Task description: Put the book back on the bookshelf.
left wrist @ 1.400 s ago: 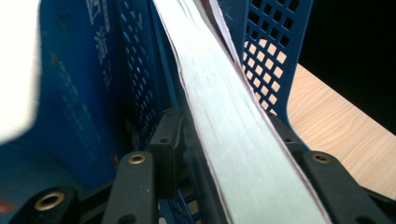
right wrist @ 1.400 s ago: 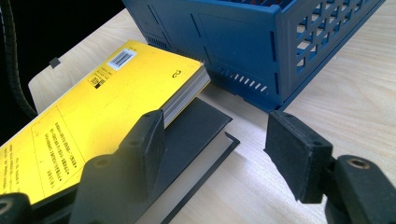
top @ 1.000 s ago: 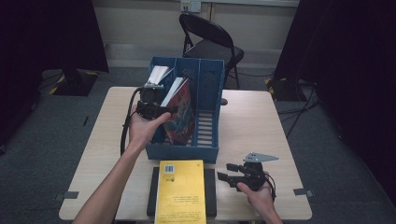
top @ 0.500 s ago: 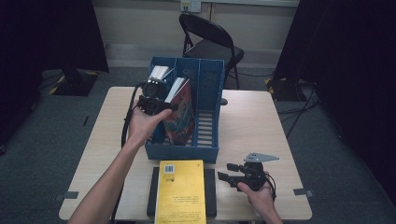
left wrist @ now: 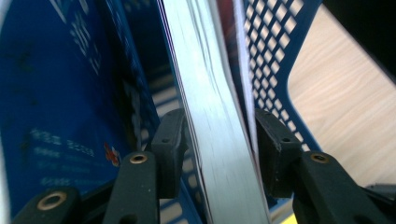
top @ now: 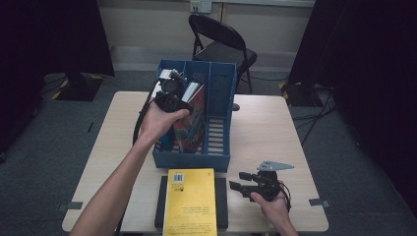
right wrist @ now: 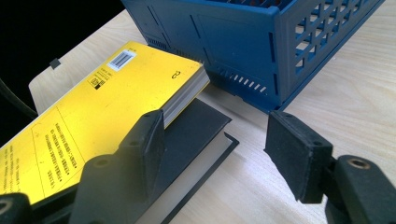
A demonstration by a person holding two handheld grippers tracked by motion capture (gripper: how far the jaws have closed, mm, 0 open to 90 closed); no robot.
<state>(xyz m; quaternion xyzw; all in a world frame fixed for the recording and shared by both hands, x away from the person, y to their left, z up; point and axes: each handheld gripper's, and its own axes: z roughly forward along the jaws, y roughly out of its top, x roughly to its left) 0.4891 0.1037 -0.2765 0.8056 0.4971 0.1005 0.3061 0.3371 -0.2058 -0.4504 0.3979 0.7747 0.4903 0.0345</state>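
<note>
Colourful-covered book (top: 193, 118) stood on edge, leaning, in blue file rack's (top: 216, 160) middle compartment, white page block (left wrist: 212, 121) clamped between jaws.

1. My left matte-black two-jaw gripper (top: 173, 93) trails a looping black cable; its arms carry brass rivets.
2. My right matte-black gripper (top: 244, 182) wears a grey three-cornered plate.
3. Both forearms are bare, sleeveless.

Overhead light is hitting the table (top: 275, 132) evenly; the room around it is sitting dark. High view is looking soft and low-res. My left gripper (left wrist: 219, 140) view is blurring the book's page edge (left wrist: 219, 154) up close. Yellow book (right wrist: 93, 107) is rendering sharp, no glare.
</note>
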